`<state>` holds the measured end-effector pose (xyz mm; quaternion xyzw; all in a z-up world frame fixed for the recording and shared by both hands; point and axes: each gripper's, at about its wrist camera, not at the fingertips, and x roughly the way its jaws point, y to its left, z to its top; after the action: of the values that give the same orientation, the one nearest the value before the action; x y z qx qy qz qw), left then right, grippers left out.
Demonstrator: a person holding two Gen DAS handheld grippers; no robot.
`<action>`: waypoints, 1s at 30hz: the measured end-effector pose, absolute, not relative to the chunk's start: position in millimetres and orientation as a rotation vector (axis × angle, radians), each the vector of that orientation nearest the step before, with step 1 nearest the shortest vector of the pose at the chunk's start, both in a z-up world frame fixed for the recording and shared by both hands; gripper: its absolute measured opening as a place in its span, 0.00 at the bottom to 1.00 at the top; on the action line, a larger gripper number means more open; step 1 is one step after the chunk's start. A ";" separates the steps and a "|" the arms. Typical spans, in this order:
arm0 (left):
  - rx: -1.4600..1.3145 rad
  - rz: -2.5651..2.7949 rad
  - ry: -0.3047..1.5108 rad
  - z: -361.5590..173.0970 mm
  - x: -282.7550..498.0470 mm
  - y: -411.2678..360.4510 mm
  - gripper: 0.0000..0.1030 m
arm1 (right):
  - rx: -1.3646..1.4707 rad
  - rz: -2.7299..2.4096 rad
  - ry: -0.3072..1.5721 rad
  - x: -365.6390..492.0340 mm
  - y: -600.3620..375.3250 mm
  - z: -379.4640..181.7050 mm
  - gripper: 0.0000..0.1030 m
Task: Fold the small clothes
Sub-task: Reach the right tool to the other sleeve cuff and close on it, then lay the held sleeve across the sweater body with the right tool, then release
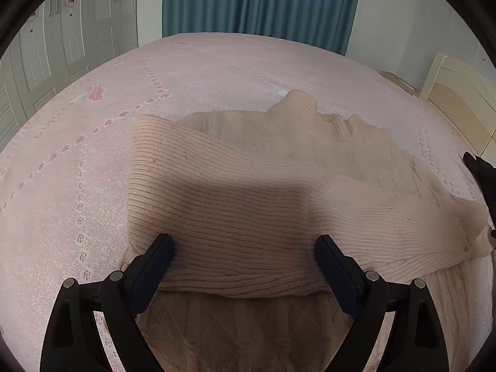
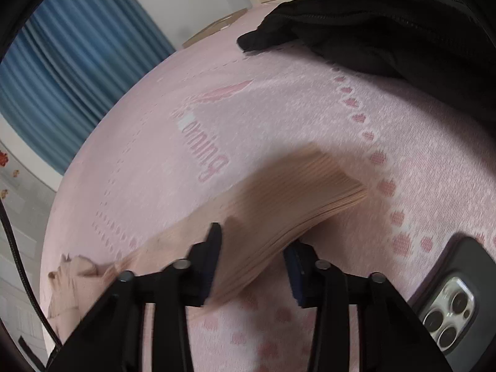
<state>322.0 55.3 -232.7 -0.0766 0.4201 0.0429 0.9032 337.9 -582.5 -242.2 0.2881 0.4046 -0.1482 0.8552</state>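
A beige ribbed sweater (image 1: 248,186) lies spread on the pink bed cover (image 1: 217,71), one part folded across its body and its collar pointing away. My left gripper (image 1: 245,248) stands open over the near folded edge. Its fingers (image 1: 161,251) are far apart, and the knit lies between them without being pinched. In the right wrist view the sweater's sleeve (image 2: 294,198) runs blurred between the fingers of my right gripper (image 2: 254,246). Those fingers are shut on it, and the cuff sticks out beyond the fingertips above the bed cover (image 2: 279,108).
A black garment (image 2: 387,21) lies at the bed's far right. A phone (image 2: 449,303) in a dark case lies camera-side up just right of my right gripper. Blue curtains (image 1: 263,3), a white wardrobe (image 1: 62,46) and a cream headboard (image 1: 458,99) surround the bed.
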 end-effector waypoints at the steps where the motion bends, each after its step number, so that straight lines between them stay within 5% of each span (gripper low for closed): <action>1: -0.160 0.087 0.867 -232.4 321.6 55.3 0.89 | 0.584 -0.325 0.852 341.5 -583.8 -240.6 0.06; 12: -0.349 0.009 0.799 -210.5 299.3 82.8 0.90 | 0.300 -0.300 0.693 327.2 -511.0 -136.1 0.05; 21: -0.460 0.220 0.739 -195.0 255.9 166.7 0.90 | 0.075 -0.065 0.604 335.4 -317.9 -40.1 0.05; 30: -0.495 0.304 0.743 -199.5 244.1 216.5 0.90 | 0.015 0.322 0.691 350.1 -82.4 -76.2 0.06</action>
<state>244.1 216.5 -199.5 -0.2382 0.3580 0.1464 0.8909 350.1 -82.4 -76.2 0.0075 0.3371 0.1570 0.9282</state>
